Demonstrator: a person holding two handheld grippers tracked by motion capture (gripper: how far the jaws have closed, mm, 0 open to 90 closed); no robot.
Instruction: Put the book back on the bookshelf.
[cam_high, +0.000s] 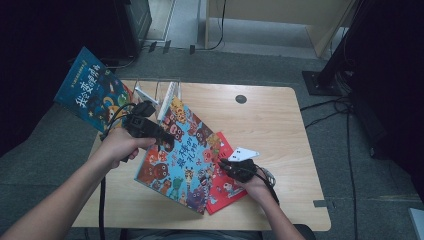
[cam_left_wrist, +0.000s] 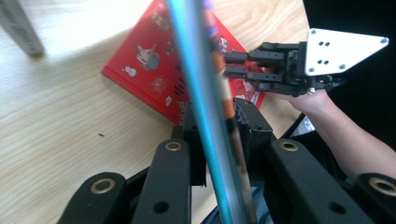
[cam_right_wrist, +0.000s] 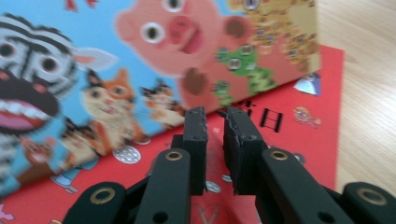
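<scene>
Left gripper (cam_high: 162, 140) clamped the animal picture book (cam_high: 187, 150), lifting its edge; right gripper (cam_right_wrist: 215, 122), jaws slightly apart and empty, rested ahead on the red book (cam_right_wrist: 299, 140). Next move likely: carry the book to the rack.

Red book (cam_high: 225, 187) mostly under the animal book (cam_high: 182, 160) (title blurred in the right gripper view).

A blue, animal-patterned book (cam_high: 182, 155) overlaps a red book (cam_high: 222, 187).

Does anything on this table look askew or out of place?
Yes. The blue animal-cover picture book lies crooked, overlapping the red book, its edge clamped in the left tool. A dark blue book juts past the wooden table's far-left corner beside the white wire rack. The right tool hovers over the red cover.
</scene>
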